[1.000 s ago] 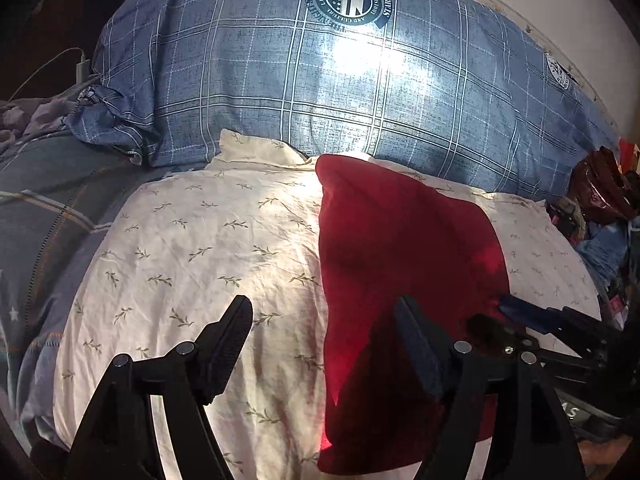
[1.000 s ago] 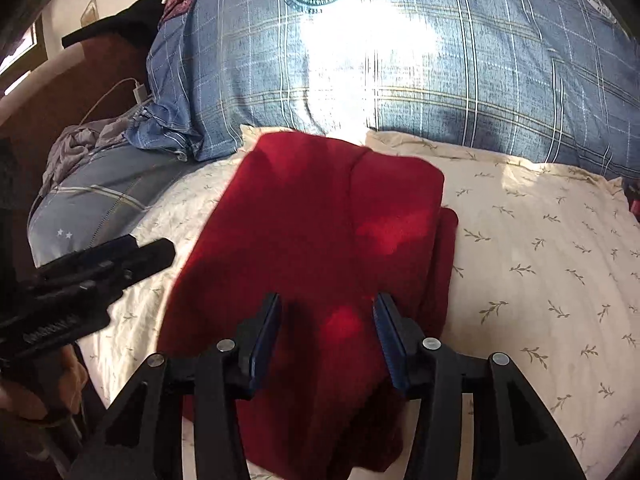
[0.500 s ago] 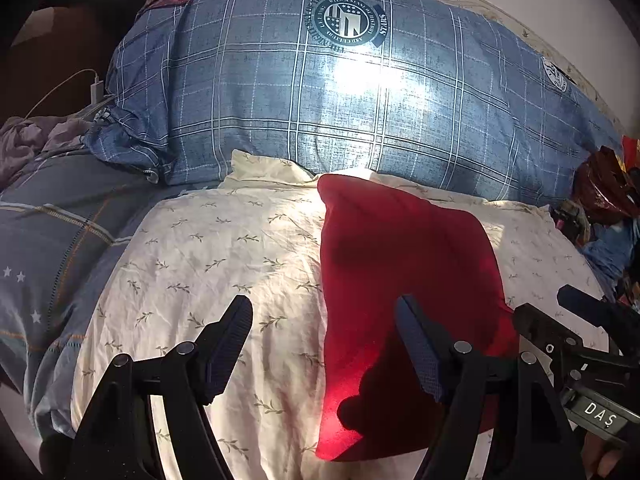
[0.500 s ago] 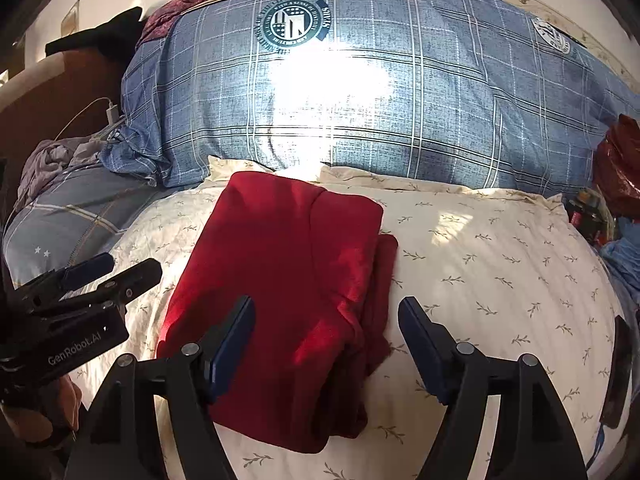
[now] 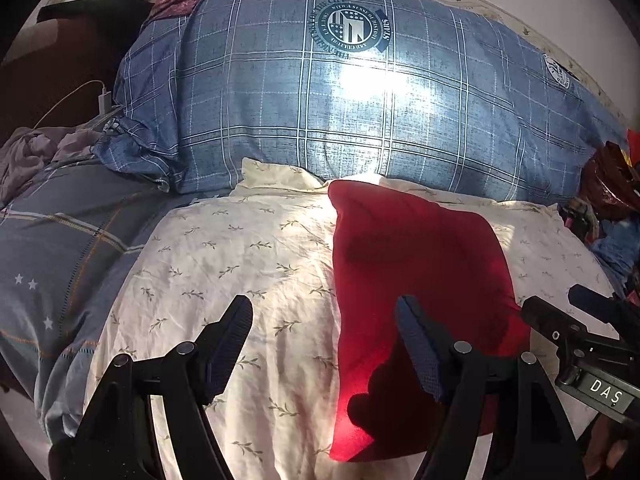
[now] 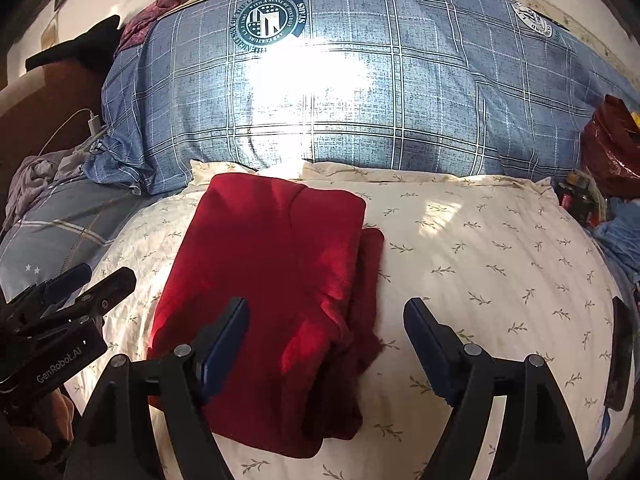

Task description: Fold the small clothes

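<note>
A folded red garment point(image 6: 272, 280) lies flat on a cream leaf-print pillow point(image 6: 480, 264); it also shows in the left wrist view point(image 5: 416, 280). My right gripper point(image 6: 324, 320) is open and empty, held above the garment's near right edge. My left gripper point(image 5: 324, 320) is open and empty, above the pillow point(image 5: 224, 264) at the garment's left edge. The right gripper shows in the left wrist view point(image 5: 568, 316), the left gripper in the right wrist view point(image 6: 84, 284).
A large blue plaid pillow point(image 6: 360, 92) rises behind the cream pillow. A grey-blue blanket point(image 5: 60, 256) lies to the left with a white charger and cable point(image 5: 105, 101). Cluttered red and blue items point(image 6: 612, 152) sit at the right. A dark phone point(image 6: 620, 352) lies at the pillow's right edge.
My right gripper has opened wide and pulled back up off the red garment. Both grippers have backed away, so more of the bed shows. The garment stays folded.
</note>
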The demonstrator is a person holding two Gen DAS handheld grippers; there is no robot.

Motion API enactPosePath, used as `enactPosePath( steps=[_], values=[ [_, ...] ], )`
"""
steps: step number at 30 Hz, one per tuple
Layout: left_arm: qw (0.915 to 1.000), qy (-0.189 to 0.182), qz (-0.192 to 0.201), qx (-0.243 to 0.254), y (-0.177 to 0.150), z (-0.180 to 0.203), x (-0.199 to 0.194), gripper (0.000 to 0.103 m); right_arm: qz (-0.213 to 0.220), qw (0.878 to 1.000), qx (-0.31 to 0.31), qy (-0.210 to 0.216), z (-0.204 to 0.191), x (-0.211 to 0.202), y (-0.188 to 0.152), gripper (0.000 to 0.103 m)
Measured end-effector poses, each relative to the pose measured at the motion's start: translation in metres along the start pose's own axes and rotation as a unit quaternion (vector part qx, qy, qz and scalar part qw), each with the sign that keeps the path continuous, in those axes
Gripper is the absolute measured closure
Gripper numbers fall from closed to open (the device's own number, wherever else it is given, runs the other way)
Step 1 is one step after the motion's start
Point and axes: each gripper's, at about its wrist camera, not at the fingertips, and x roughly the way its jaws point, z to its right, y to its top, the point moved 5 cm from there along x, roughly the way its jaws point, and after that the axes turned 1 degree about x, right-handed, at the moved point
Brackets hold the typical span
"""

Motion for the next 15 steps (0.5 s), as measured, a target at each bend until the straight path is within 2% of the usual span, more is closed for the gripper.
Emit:
enactPosePath(
  steps=[15],
  values=[
    [1.0, 0.002, -0.006, 0.002, -0.0008, -0.0021, 0.01, 0.03, -0.001, 1.0, -0.012, -0.008, -0.0037, 0.0038, 0.0015, 0.022]
  ],
)
